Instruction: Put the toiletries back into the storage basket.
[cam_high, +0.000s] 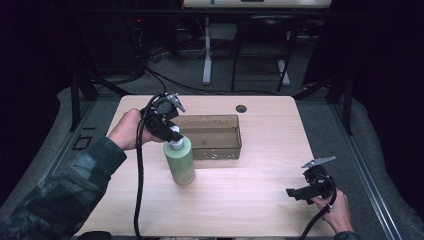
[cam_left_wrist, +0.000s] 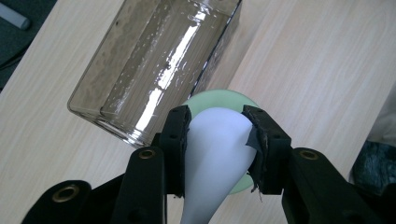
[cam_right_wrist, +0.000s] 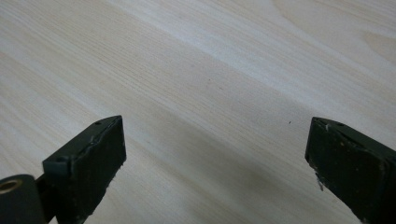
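A pale green bottle with a white pump top stands upright on the wooden table, just left of a clear smoky plastic bin. My left gripper comes in from the left and is shut on the pump top; the green bottle shoulder peeks out beyond the pads. Near the table's right front corner, my right gripper is held low over bare wood. Its jaws stand wide apart in the right gripper view, with nothing between them.
The bin looks empty and lies lengthwise behind the bottle. A round grommet hole marks the far edge of the table. Cables trail from both grippers toward the front edge. Desk legs and wires stand on the floor beyond.
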